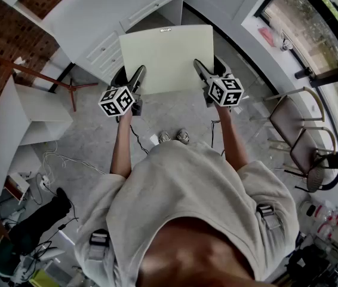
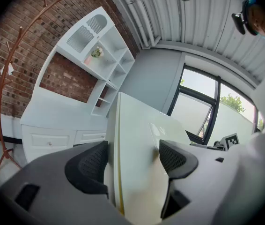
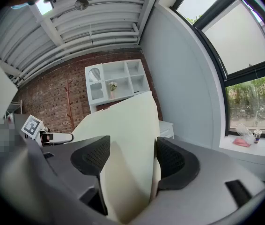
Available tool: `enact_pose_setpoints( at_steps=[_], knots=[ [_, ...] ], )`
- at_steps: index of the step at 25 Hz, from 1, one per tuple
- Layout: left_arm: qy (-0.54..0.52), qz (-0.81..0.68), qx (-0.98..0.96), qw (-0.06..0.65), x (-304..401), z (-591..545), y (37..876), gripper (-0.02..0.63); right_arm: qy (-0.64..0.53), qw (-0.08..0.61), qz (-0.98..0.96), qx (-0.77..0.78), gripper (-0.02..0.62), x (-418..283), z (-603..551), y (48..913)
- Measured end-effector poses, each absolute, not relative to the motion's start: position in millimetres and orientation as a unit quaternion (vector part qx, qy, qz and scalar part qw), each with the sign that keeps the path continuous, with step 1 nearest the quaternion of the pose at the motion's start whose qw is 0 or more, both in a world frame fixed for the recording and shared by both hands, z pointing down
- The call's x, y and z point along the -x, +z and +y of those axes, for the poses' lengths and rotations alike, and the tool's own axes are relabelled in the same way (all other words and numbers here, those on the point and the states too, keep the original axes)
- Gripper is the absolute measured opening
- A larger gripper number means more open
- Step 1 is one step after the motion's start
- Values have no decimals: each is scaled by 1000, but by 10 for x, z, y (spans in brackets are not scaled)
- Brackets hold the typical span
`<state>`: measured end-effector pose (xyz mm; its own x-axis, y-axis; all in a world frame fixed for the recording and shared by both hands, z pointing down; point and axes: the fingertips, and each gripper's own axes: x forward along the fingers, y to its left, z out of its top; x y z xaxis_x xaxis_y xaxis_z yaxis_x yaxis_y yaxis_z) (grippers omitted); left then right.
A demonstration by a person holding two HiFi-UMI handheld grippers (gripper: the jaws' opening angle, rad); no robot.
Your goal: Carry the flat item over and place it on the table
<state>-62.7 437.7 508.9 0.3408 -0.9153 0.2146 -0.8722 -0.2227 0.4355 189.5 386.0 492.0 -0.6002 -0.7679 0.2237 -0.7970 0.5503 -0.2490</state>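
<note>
grey floor (image 1: pixel 94 133), hand-held grippers (image 1: pixel 137 78) (image 1: pixel 203 72) clamp board (image 1: pixel 169 55) edges

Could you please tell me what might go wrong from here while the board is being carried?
1. The left tongs and the right tongs grip the board only along its near edge, so the far end could droop or the board could slip out.
2. Cables lie on the floor by the feet; the person might trip on them.
3. Chairs stand close on the right, and a turn could swing the board into them.
</note>
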Motion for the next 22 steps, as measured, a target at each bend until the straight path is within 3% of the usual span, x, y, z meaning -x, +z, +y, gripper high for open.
enact_pose_setpoints(
  at_steps=[22],
  knots=[
    [-37, -586, -772, 245, 267, 4133, 5094, 348, 175, 39, -885, -429, 330, -2244, 3550, 4960]
  ],
)
